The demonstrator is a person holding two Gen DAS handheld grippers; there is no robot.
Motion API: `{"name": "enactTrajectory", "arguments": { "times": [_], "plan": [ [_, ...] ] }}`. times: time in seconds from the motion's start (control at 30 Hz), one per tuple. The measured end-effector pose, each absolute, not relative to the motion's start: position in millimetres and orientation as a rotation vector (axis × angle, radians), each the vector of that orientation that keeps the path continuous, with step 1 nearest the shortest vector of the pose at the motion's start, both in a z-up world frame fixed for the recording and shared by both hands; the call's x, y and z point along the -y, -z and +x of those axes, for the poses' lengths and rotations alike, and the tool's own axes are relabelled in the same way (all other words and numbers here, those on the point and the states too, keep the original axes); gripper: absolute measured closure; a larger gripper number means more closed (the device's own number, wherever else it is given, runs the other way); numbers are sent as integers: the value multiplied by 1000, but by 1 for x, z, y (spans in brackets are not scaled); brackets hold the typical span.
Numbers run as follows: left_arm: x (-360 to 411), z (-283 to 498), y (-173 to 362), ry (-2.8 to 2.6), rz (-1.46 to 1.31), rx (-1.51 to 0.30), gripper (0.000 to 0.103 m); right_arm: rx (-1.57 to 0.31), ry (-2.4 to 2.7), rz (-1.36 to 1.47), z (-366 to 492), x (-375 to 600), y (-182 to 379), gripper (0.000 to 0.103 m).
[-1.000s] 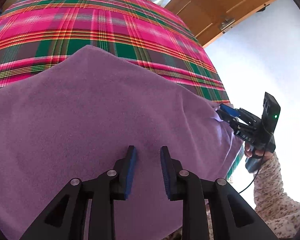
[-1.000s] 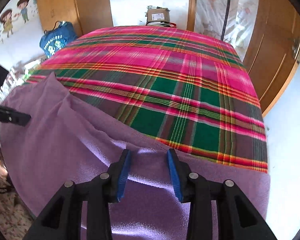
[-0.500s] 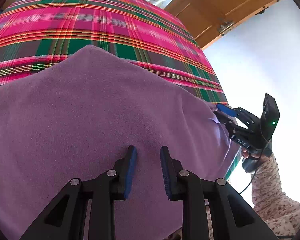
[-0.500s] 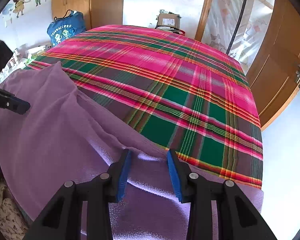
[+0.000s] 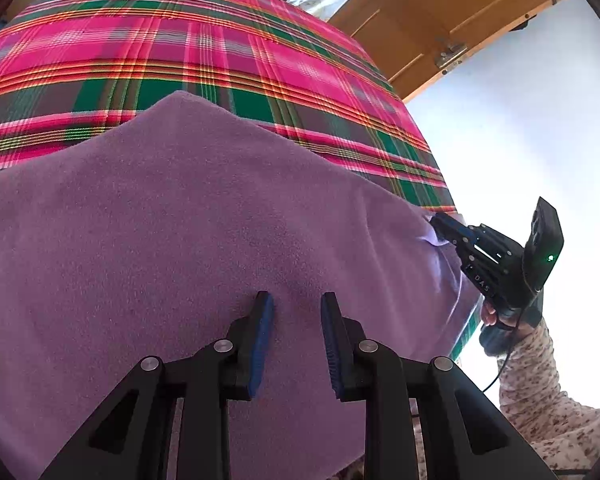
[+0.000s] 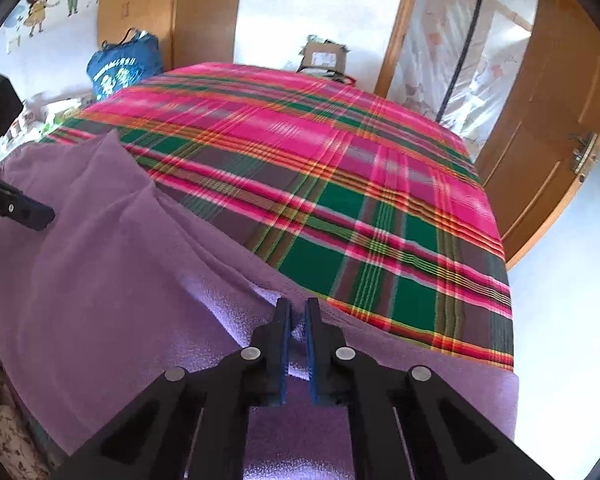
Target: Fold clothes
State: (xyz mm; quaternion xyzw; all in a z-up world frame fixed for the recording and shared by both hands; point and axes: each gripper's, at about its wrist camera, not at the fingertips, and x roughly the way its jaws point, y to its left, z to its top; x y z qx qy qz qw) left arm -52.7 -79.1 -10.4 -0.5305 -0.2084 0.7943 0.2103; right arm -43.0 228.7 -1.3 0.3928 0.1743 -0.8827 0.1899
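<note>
A purple fleece cloth (image 5: 188, 240) lies spread over the near part of a bed with a pink and green plaid cover (image 5: 180, 52). My left gripper (image 5: 294, 304) sits at the cloth's near edge, its jaws narrowly apart with fleece bunched between them. One of its fingers (image 6: 24, 210) shows at the left of the right wrist view, where the purple cloth (image 6: 100, 264) rises in a ridge. My right gripper (image 6: 296, 312) is closing on a raised fold at the cloth's far edge, pads almost together with fabric pinched between them. In the left wrist view the right gripper (image 5: 440, 226) clamps that corner.
A wooden door (image 6: 548, 128) stands to the right of the bed. A blue bag (image 6: 122, 68) and a cardboard box (image 6: 324, 56) sit beyond the bed's far end. A patterned sleeve (image 5: 540, 392) and a hand hold the right gripper beside the bed edge.
The right gripper's jaws went from wide apart to nearly together on a fold of the purple cloth, and it shifted slightly. The left gripper stayed still.
</note>
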Motion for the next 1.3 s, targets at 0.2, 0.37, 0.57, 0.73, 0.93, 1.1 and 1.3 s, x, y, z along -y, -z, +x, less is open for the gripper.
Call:
{"name": "enactTrajectory", "arguments": {
  "times": [0.2, 0.37, 0.57, 0.73, 0.93, 1.1, 1.3],
  "plan": [
    [79, -52, 10, -2213, -1477, 579, 77, -404, 2572, 1049, -50, -237, -14, 97],
    [78, -52, 10, -2215, -1476, 581, 77, -410, 2563, 1130, -63, -234, -2, 97],
    [79, -50, 10, -2216, -1473, 586, 77, -387, 2577, 1183, -68, -234, 6, 95],
    [79, -48, 10, -2222, -1481, 593, 77, -283, 2615, 1212, -67, -243, -2, 89],
    [82, -43, 7, -2246, -1501, 592, 77, 60, 2678, 1188, -47, -277, -18, 88],
    [89, -34, 7, -2263, -1502, 605, 77, -11, 2718, 1229, -21, -278, -1, 88],
    [102, -20, 9, -2286, -1500, 630, 77, 68, 2877, 1233, 8, -310, 12, 86]
  ]
}}
